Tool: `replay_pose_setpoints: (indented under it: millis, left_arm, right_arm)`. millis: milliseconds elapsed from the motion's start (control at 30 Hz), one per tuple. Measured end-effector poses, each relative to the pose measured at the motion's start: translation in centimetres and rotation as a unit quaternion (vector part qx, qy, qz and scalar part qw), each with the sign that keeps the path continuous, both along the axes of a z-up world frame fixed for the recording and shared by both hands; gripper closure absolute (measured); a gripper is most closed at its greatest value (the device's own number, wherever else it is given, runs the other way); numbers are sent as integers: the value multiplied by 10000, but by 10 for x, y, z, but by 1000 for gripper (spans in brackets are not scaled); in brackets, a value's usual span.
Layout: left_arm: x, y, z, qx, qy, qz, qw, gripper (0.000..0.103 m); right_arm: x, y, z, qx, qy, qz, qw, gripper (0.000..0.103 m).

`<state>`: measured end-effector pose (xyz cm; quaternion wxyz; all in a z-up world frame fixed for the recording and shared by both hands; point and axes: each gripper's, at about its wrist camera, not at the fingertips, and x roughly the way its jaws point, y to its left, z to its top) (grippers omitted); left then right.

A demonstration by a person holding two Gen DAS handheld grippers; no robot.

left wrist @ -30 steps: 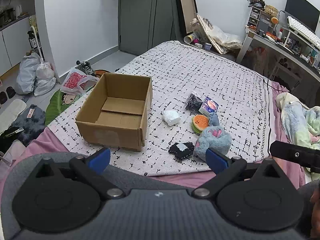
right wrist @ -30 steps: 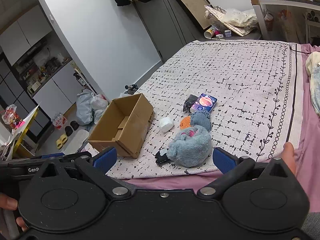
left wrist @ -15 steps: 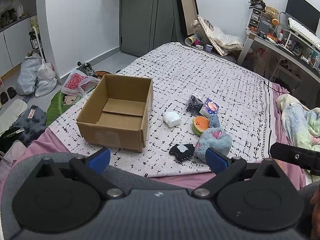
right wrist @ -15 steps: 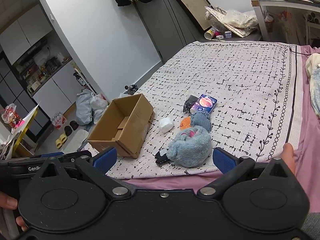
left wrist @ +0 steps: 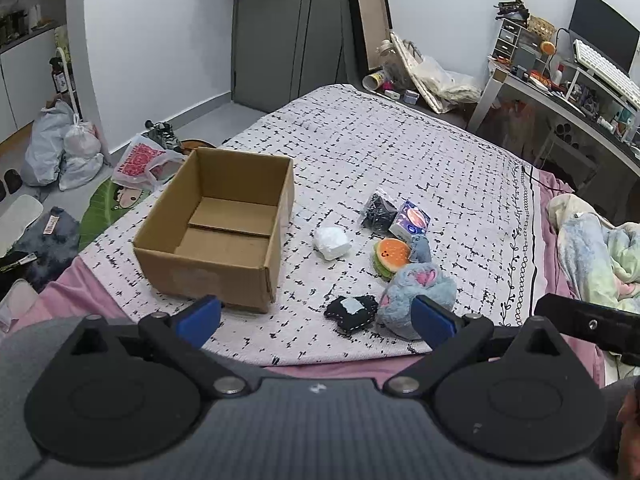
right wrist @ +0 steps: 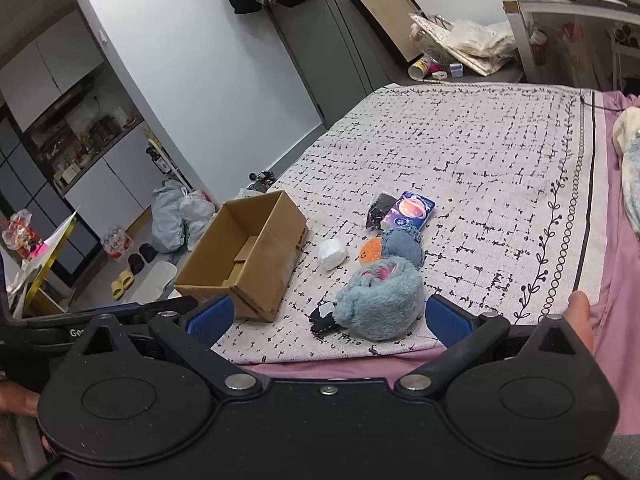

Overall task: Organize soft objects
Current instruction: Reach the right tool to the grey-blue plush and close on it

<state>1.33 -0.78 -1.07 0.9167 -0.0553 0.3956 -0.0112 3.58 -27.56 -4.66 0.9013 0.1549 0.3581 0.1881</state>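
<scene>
Hovering near bed edge, left tongs (left wrist: 316,318) and right tongs (right wrist: 329,318) both released; cardboard box (left wrist: 224,232) beside blue plush (right wrist: 380,300).

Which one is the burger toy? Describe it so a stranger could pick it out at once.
Start at the open cardboard box on the patterned bedspread and look right, past the white wad, to the cluster of small soft things. The burger toy lies in its middle, just beyond the fluffy blue plush. It alone is round, with an orange top and green rim.
</scene>
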Motion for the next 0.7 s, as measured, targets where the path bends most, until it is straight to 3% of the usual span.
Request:
replay_pose_setpoints:
  millis: [167, 533, 700]
  left_arm:
    - [11, -5, -7, -64, 47, -81, 9999, 3]
    - [40, -25, -24, -281, 153, -363, 9988, 5]
    - [57, -33, -34, -416, 242, -452, 9978, 13]
  right_arm:
    - [5, -5, -4, 86, 59, -151, 9998, 0]
    - [32, -28, -26, 973, 489, -794, 9909, 1]
    - [48, -29, -38, 1164, 683, -965, 9862, 18]
